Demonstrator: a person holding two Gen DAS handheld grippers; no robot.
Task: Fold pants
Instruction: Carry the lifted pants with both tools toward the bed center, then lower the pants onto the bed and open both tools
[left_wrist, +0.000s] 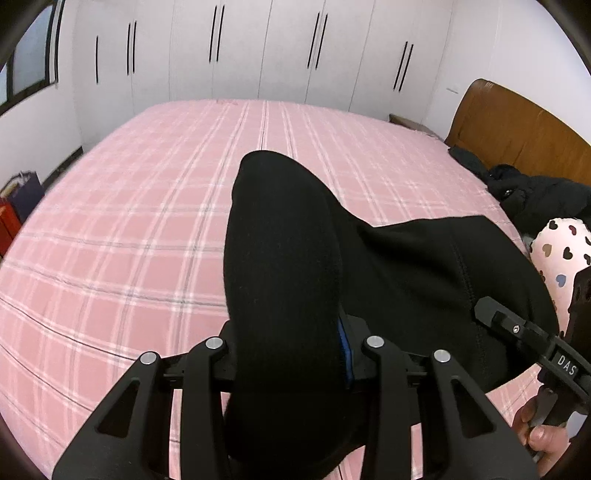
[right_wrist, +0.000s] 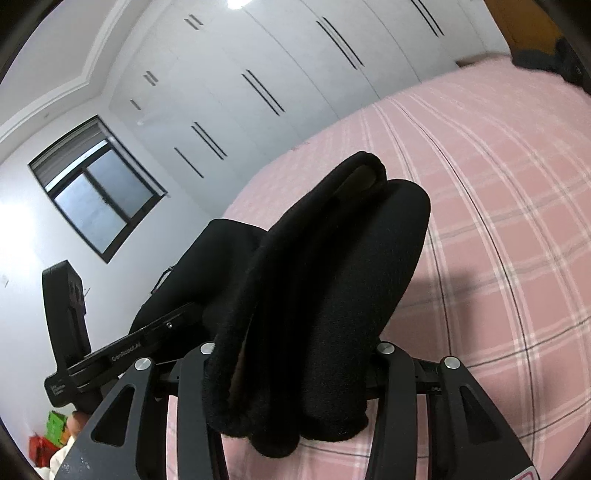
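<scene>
We saw that the pants (left_wrist: 280, 258) were thick, matt black cloth with a fuzzy nap, the bed sheet (left_wrist: 129, 221) soft pink checked cloth, the left gripper (left_wrist: 291, 354) and right gripper (right_wrist: 295, 354) matt black plastic with shiny metal pins, the headboard (left_wrist: 517, 129) glossy brown wood, and the wardrobe doors (left_wrist: 258, 51) smooth white.

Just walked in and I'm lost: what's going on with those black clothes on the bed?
A person is folding black pants over a pink plaid bed, with tongs in each hand. The left tongs and the right tongs are each clamped on a bunch of the fabric, holding it up off the bed. The fold isn't laid down yet.
</scene>
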